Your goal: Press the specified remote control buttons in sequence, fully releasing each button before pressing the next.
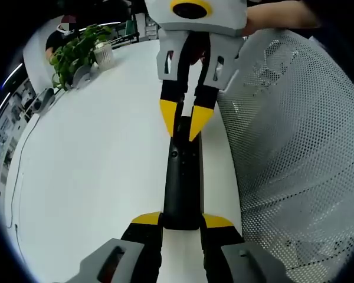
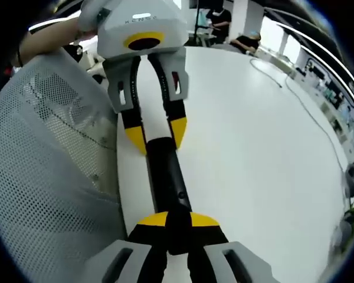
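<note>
Black and slim, the remote control (image 1: 182, 183) lay lengthwise on the white table (image 1: 94, 171), close to the table's edge where a white mesh chair back (image 1: 295, 141) stood; in the left gripper view the left gripper (image 1: 182, 223) was clenched on the remote's near end, its yellow-tipped jaws pressed against either side; at the far end the right gripper (image 1: 183, 122) came in from above, its tips drawn nearly together over the button area, seemingly touching the top face, though whether a button was actually pressed could not be told; in the right gripper view the same remote (image 2: 165, 177) ran away from that view's own jaws, which sat narrowed at its near end, toward the opposite gripper (image 2: 156, 137) grasping it; a potted plant (image 1: 76, 53) stood well apart at the far side of the table; the remote would likely handle as light, rigid and smooth-sided, so apt to slide under a push; gripping across its narrow flanks at the buttonless end seemed the sound hold, leaving the keys free.
</note>
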A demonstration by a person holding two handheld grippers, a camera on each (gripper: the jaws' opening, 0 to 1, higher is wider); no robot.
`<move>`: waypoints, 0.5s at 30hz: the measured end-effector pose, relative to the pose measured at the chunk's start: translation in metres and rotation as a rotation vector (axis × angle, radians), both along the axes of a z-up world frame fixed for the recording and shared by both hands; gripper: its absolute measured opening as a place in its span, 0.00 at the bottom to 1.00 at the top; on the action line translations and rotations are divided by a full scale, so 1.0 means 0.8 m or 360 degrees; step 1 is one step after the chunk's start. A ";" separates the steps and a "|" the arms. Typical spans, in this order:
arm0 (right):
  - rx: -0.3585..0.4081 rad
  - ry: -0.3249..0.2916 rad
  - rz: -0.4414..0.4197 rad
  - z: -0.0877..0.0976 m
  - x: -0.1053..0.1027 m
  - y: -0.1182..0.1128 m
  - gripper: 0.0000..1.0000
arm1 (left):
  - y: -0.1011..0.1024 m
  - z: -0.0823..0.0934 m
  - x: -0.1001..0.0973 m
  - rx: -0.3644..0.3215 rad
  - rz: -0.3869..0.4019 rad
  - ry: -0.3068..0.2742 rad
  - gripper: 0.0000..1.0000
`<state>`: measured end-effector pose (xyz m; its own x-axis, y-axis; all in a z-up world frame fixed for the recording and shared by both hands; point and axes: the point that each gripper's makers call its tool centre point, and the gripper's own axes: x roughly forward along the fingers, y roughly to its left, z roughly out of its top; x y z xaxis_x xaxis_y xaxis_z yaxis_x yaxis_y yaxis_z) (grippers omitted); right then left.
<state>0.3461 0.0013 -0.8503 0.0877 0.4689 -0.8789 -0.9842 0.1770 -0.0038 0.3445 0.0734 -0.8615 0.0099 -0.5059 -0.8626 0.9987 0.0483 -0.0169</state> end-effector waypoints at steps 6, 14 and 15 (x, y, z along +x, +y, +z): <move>-0.0031 -0.0025 0.0075 0.000 -0.002 -0.002 0.07 | 0.000 0.000 0.000 -0.0001 0.0000 -0.0001 0.25; -0.0092 -0.0038 0.0154 -0.003 -0.001 -0.001 0.07 | 0.000 -0.001 0.000 0.0000 -0.0001 0.0002 0.25; -0.0104 -0.0019 0.0139 -0.004 -0.001 -0.001 0.07 | 0.000 -0.001 0.000 0.0001 -0.0001 0.0003 0.25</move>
<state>0.3452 0.0002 -0.8534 0.0598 0.4170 -0.9070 -0.9957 0.0895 -0.0245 0.3444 0.0731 -0.8621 0.0080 -0.5054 -0.8628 0.9987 0.0474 -0.0185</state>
